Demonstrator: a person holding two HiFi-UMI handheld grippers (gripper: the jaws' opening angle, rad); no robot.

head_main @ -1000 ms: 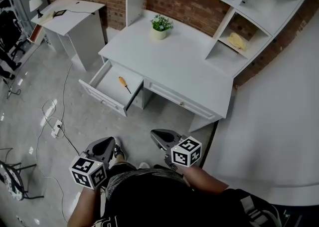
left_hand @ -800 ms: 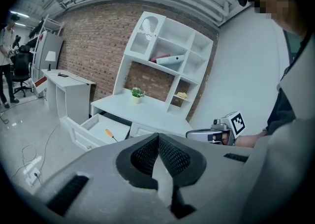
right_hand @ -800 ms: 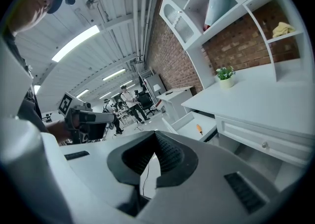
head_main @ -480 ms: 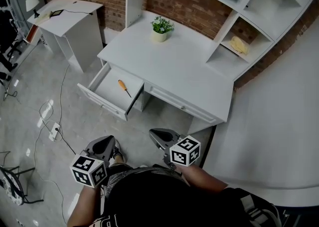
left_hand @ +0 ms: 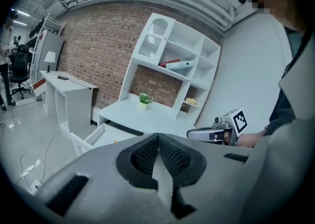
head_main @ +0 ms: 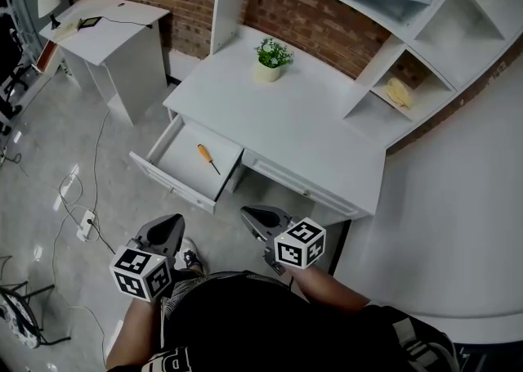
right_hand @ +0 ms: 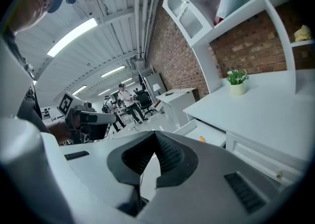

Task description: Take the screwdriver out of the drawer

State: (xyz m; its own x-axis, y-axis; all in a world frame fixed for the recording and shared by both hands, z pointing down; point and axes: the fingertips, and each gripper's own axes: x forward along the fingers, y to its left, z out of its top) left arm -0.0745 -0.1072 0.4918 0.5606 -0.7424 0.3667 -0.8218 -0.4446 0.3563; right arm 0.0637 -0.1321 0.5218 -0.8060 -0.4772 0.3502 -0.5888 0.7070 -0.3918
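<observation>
Both closed and empty, left gripper (head_main: pixel 172 221), right gripper (head_main: pixel 249 215), held low, pointing toward drawer (head_main: pixel 176 190)

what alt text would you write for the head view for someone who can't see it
An orange-handled screwdriver lies in the open drawer of a white desk, seen from above. The person's left gripper and right gripper, both shut and empty, are held near the body, apart from the drawer.

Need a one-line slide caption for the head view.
Screwdriver lies in the open drawer; left tongs and right tongs, both shut, hover short of the desk.
</observation>
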